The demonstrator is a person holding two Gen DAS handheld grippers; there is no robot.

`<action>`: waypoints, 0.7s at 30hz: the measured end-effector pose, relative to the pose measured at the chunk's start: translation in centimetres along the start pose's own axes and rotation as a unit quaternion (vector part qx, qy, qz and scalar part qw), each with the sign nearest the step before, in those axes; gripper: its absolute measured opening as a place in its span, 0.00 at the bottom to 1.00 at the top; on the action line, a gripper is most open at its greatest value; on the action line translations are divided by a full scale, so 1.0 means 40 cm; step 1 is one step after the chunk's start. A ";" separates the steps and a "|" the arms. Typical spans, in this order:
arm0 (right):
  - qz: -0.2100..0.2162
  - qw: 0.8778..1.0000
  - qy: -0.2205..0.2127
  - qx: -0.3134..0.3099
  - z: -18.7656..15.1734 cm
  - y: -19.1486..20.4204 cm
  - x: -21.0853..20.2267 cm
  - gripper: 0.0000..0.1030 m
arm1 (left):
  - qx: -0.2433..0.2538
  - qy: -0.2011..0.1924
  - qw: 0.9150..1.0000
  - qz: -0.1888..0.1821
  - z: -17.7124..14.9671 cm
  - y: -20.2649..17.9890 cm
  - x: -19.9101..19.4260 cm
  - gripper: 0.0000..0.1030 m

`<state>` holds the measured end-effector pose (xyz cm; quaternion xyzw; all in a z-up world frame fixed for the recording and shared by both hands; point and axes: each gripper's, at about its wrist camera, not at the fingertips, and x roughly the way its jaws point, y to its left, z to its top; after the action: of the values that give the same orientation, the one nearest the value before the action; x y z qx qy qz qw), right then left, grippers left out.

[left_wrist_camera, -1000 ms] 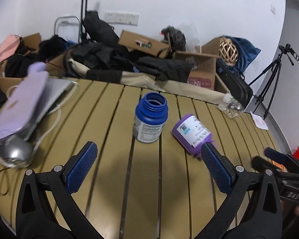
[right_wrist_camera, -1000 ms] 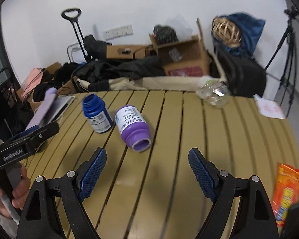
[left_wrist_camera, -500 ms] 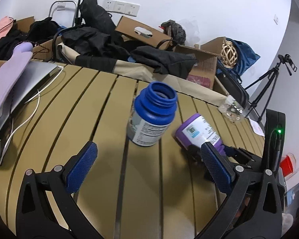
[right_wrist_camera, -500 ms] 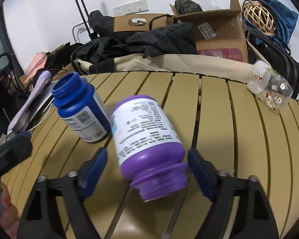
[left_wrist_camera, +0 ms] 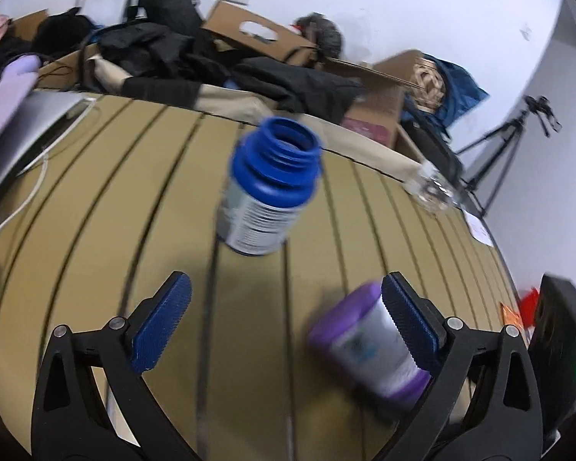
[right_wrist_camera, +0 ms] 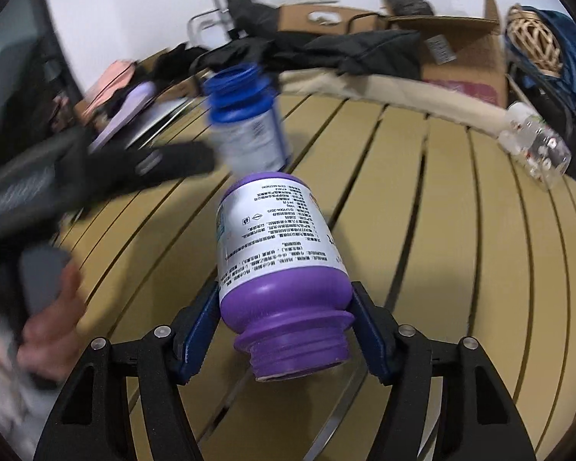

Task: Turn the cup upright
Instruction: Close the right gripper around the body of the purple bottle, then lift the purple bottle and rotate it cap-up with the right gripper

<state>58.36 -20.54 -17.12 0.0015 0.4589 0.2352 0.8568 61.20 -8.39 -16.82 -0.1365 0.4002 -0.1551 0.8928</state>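
Observation:
A purple open-necked bottle (right_wrist_camera: pixel 280 265) with a white label lies tipped, its mouth toward the right wrist camera. My right gripper (right_wrist_camera: pixel 284 326) is shut on its lower body near the neck. The same bottle shows blurred in the left wrist view (left_wrist_camera: pixel 368 345), by my left gripper's right finger. A blue open bottle (left_wrist_camera: pixel 268 188) stands upright on the slatted table (left_wrist_camera: pixel 96 199), beyond my left gripper (left_wrist_camera: pixel 284 319), which is open and empty. The blue bottle also shows in the right wrist view (right_wrist_camera: pixel 245 123).
A clear plastic bottle (right_wrist_camera: pixel 533 150) lies at the table's far right edge. A laptop with a lilac object (left_wrist_camera: pixel 7 88) and a white cable sits at the left. Boxes, dark clothes and bags crowd behind the table. An orange packet (left_wrist_camera: pixel 512 313) lies at the right.
My right gripper has closed on the purple bottle. My left gripper has moved closer to the blue bottle, and the purple bottle now sits lower and nearer in its view.

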 end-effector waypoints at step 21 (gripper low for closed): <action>0.025 0.999 -0.047 0.007 -0.014 -0.114 -0.102 0.75 | 0.092 0.046 0.995 -0.009 -0.071 -0.084 0.025 0.37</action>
<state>57.84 -26.35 -15.22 0.0299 0.4197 0.2533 0.8711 59.11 -12.18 -18.06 -0.0505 0.4235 -0.2054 0.8808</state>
